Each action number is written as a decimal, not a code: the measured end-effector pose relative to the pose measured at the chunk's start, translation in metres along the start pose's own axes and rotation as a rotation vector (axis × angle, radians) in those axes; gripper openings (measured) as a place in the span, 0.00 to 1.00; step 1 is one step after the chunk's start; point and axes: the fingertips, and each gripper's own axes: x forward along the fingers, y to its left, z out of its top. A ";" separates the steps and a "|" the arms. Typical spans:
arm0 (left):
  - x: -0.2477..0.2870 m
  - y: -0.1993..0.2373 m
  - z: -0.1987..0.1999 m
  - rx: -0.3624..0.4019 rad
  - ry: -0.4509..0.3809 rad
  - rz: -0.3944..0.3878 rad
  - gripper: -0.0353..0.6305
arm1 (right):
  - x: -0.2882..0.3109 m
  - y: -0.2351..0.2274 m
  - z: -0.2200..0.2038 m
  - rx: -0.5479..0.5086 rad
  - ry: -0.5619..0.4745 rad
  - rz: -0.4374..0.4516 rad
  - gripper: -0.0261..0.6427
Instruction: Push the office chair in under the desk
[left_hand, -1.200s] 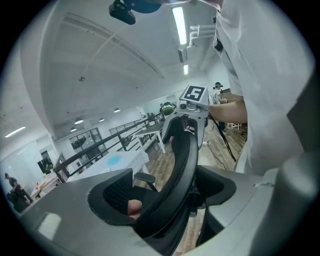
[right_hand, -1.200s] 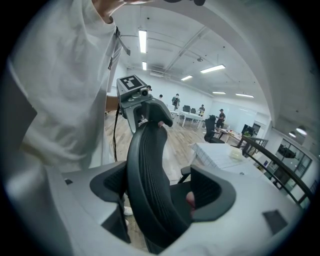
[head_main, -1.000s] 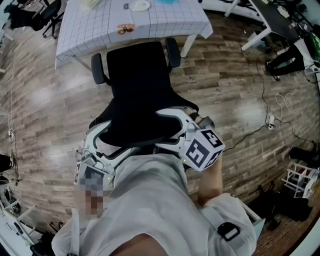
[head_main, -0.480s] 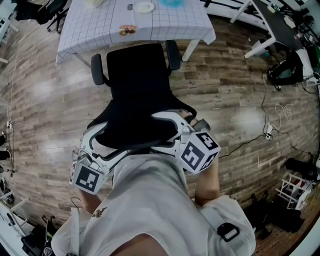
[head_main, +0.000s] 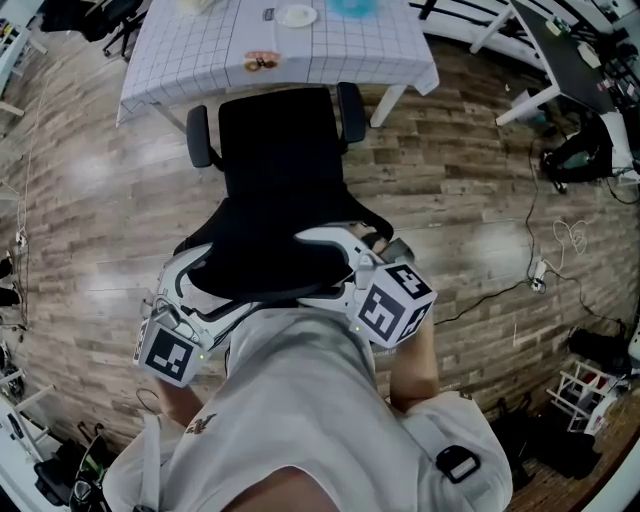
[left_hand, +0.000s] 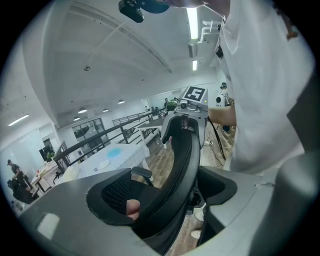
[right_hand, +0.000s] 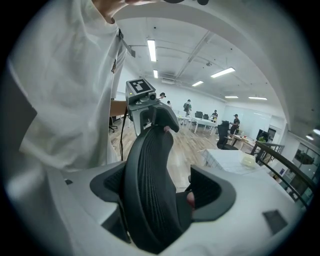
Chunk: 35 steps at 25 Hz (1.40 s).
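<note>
Status: black mesh office chair stands on the wood-plank floor, seat facing the white desk with a grid-pattern cloth. Seat front sits right at the cloth hem, and the two armrests flank it just below the desk edge. Most of the seat is out from under the desk. The backrest is on the near side, close to the person's white shirt.

Left gripper is on the left end of the backrest's top rim. In the left gripper view the jaws are spread wide and straddle the rim, which fills the gap between them. One black padded finger presses the mesh face and the other jaw meets the rear side. So it is clamped on the backrest, nothing else between the jaws.

Right gripper is on the right end of the same rim, marker cube toward the person. Right gripper view shows the same: jaws wide, rim wedged between them, padded finger against the mesh. Each gripper view looks along the rim to the other gripper at the far end.

Small white plate sits on the desk top. Black cable runs across the floor right of the chair, well apart from it.
</note>
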 end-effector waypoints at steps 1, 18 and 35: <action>0.000 0.001 0.000 -0.003 0.008 0.003 0.67 | 0.000 0.000 0.000 0.000 -0.005 0.009 0.61; 0.007 0.016 0.003 -0.008 0.011 0.011 0.68 | -0.001 -0.015 -0.003 0.012 -0.010 0.045 0.61; 0.026 0.052 0.001 0.025 -0.021 -0.008 0.68 | 0.007 -0.053 -0.015 0.019 0.042 0.042 0.61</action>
